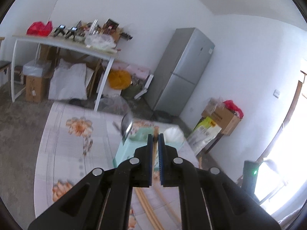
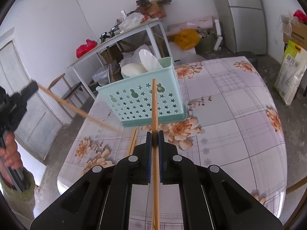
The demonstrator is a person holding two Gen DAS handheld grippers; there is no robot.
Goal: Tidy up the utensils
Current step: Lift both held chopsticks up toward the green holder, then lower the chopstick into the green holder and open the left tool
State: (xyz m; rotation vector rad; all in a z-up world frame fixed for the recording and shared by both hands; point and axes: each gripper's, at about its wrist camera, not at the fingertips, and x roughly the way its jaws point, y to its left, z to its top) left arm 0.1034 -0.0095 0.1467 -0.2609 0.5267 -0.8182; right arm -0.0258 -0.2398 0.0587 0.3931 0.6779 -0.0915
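Right tool [image 2: 155, 134] up close is clamped on one chopstick [image 2: 154, 103] aimed at the mint caddy [image 2: 142, 97]. Left tool [image 1: 155, 137] is pinched shut on another chopstick [image 1: 156, 132]. The caddy sits mid-desk [image 2: 239, 115] with white spoons [image 2: 148, 60] already in; a few chopsticks [image 2: 132, 140] lie loose just in front of it. I'd say partway done, with loads of bare desk right of the caddy.

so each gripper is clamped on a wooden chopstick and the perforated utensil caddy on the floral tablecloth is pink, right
Not quite. The perforated plastic utensil caddy is mint green, not pink, as the right wrist view shows. The rest holds: the right gripper and left gripper each clamp a wooden chopstick.
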